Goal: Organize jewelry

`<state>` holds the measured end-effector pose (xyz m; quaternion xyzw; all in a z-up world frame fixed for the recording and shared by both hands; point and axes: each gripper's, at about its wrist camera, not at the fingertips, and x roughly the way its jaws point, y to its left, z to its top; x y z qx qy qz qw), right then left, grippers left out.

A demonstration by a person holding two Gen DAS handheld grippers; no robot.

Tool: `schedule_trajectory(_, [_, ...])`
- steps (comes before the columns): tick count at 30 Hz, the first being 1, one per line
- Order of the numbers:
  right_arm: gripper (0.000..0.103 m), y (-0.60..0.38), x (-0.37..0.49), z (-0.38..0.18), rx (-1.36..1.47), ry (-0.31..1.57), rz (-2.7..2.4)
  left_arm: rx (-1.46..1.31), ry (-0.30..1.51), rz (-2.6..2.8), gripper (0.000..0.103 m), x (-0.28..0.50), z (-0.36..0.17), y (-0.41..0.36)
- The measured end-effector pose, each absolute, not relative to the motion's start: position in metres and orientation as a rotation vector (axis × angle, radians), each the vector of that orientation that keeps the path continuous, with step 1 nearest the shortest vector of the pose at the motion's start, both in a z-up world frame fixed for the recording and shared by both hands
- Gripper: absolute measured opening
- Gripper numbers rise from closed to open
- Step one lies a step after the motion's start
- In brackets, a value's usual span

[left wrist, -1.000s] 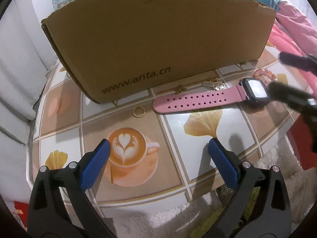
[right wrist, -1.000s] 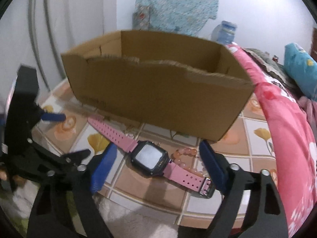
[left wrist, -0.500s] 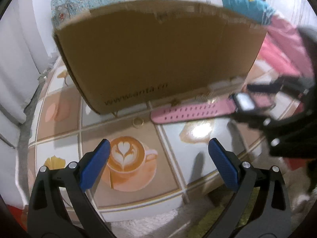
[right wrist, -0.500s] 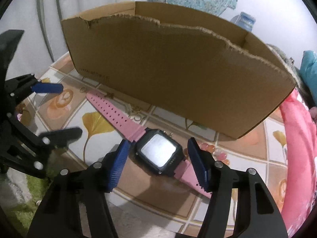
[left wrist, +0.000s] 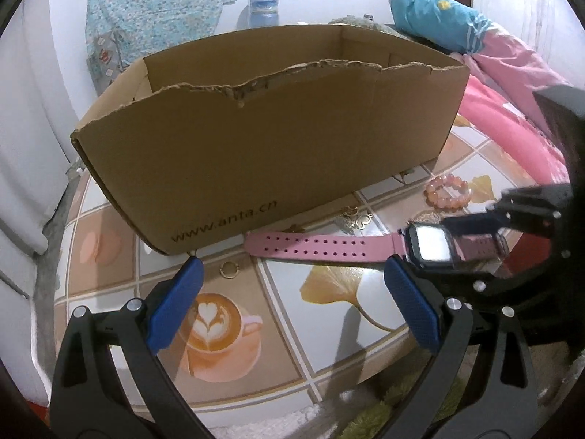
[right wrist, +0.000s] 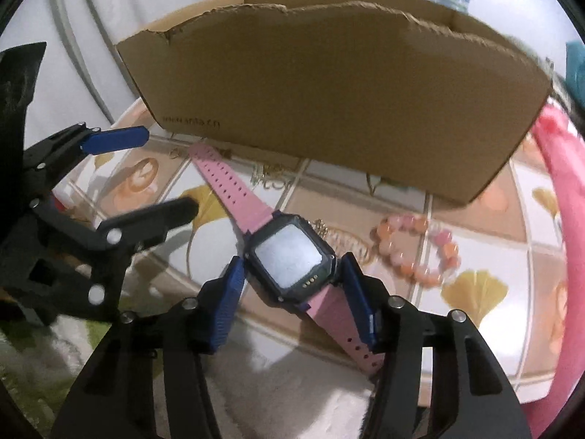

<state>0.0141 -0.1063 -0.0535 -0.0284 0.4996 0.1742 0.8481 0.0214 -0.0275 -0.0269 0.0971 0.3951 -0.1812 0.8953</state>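
My right gripper (right wrist: 290, 294) has just been closing its jaws, and they now sit about half open around the watch (right wrist: 290, 256), one blue pad against each side of the dark case. From the right wrist view the pads look to be touching the case, so I read this as a grip taking hold, though the watch is not lifted: its pink strap lies flat on the surface (right wrist: 471, 314), running far-left toward the cardboard box (right wrist: 329, 84) and near-right under my right finger. A second ago those jaws stood wide with the watch lying loose ahead of them, so the pick is the step in hand.

My left gripper (left wrist: 292, 305) hangs wide open and holds nothing, over the coffee-cup tile at the near left. Just beyond its left fingertip lies a small gold ring (left wrist: 229, 269), close to the box's near wall. The bead bracelet (left wrist: 448, 192) rests to the right of the box, with a gold chain (left wrist: 356, 216) between it and the strap.

The box is open-topped, and I judge that the watch goes there next.
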Motion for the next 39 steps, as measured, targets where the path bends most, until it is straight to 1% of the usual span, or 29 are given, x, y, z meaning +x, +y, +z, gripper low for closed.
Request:
schedule_trajectory(6, [0.054, -0.106, 0.005, -0.052, -0.039, 1.067, 0.429, 0.223, 0.820, -0.369, 0.096, 0.022, -0.030, -0.033])
schedule_trajectory(12, [0.054, -0.110, -0.004, -0.048, -0.042, 1.067, 0.508, 0.305, 0.811, -0.344, 0.096, 0.021, -0.038, -0.045])
schedule_trajectory(17, [0.054, -0.158, -0.010, -0.026, 0.001, 1.031, 0.516, 0.350, 0.809, -0.331, 0.095, 0.021, -0.043, -0.050])
schedule_trajectory(18, [0.052, -0.167, -0.006, -0.021, 0.017, 1.019, 0.497, 0.360, 0.807, -0.331, 0.095, 0.021, -0.044, -0.051])
schedule_trajectory(20, [0.045, -0.181, 0.003, -0.017, 0.021, 1.015, 0.467, 0.372, 0.804, -0.328, 0.095, 0.020, -0.044, -0.052])
schedule_trajectory(24, [0.025, -0.175, 0.019, -0.021, -0.044, 1.049, 0.464, 0.358, 0.819, -0.334, 0.095, 0.021, -0.047, -0.051])
schedule_trajectory(25, [0.022, -0.173, 0.022, -0.023, -0.064, 1.059, 0.478, 0.353, 0.824, -0.337, 0.095, 0.022, -0.047, -0.051])
schedule_trajectory(30, [0.017, -0.162, 0.039, -0.028, -0.148, 1.095, 0.568, 0.337, 0.835, -0.341, 0.095, 0.024, -0.048, -0.050])
schedule_trajectory(39, [0.015, -0.148, 0.043, -0.032, -0.281, 1.123, 0.662, 0.322, 0.843, -0.357, 0.096, 0.026, -0.049, -0.045])
